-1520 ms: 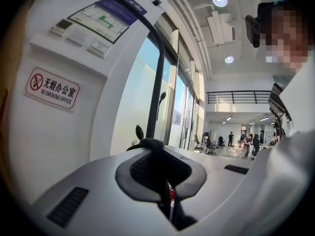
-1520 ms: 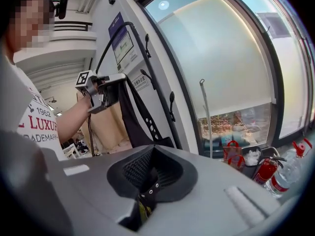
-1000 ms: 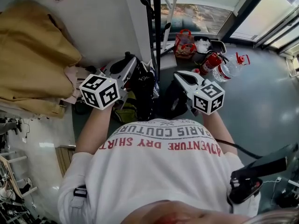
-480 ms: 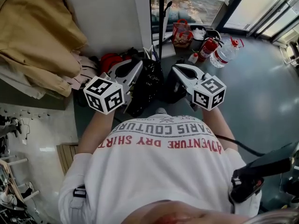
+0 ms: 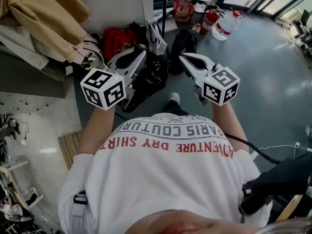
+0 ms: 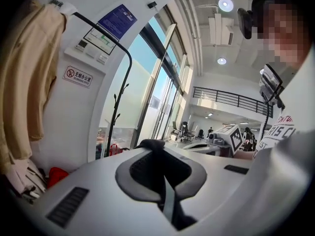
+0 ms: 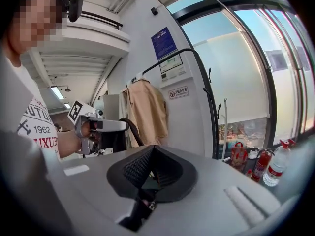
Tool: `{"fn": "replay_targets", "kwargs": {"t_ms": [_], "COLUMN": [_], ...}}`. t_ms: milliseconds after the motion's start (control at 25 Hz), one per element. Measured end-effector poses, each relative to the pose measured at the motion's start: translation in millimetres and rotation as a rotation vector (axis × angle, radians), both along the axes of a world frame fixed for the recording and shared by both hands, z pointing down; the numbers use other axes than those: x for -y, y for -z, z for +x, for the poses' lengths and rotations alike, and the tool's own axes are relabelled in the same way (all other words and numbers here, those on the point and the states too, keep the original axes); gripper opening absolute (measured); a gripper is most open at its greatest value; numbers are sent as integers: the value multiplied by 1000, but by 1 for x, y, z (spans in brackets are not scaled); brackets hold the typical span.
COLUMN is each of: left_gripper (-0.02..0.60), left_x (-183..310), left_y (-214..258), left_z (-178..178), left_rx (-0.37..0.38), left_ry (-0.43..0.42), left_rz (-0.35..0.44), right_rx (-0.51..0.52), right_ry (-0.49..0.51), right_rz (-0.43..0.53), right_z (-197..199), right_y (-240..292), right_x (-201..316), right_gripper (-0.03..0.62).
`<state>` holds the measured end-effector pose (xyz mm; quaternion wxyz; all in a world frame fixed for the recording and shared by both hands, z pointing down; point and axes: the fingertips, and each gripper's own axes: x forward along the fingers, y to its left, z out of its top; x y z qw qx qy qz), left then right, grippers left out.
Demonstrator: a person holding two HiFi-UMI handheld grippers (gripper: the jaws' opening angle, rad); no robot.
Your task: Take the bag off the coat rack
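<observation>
The black bag (image 5: 152, 74) hangs off the rack, between my two grippers and in front of the person's chest. My left gripper (image 5: 138, 56) is shut, with a grey strap (image 6: 168, 200) of the bag running between its pads. My right gripper (image 5: 187, 58) is shut too, and a black strap with a buckle (image 7: 142, 206) comes out from between its pads. In the right gripper view the bag (image 7: 111, 142) dangles under the left gripper. The thin black coat rack (image 5: 165, 1) stands beyond the grippers, by the window; its hooked pole (image 6: 115, 116) (image 7: 218, 124) is bare.
A beige coat (image 5: 46, 11) hangs on a rail at the left. On the floor near the rack lie a red bag (image 5: 116, 40), a white paper bag (image 5: 157, 30), a red basket (image 5: 183, 8), a fire extinguisher (image 5: 209, 19) and a water bottle (image 5: 225, 24). The person's shoe (image 5: 173, 97) is below the grippers.
Both grippers and the bag have drawn back from the coat rack, which now sits farther off at the top of the head view. More of the floor and the red bag shows.
</observation>
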<state>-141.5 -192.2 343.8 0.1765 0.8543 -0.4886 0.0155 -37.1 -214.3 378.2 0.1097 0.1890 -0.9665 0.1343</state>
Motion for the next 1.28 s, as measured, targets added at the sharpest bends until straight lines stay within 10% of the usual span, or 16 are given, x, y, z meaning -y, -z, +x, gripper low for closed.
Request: {"fn": "replay_targets", "kwargs": {"t_ms": [480,1280], "left_gripper": [9,9], "left_x": [-166,-396], "left_y": [-16,27], "left_z": [65,249], "left_rx": [32,-55], "left_ry": [-8,3], "left_rz": [-15,63], "right_rx": [6,45], "right_ry": [82,39], "right_rz": [0,82], "right_z": [46,240], "right_y": [-12,22], "right_x": [-145,-401], "right_gripper": [2,2]}}
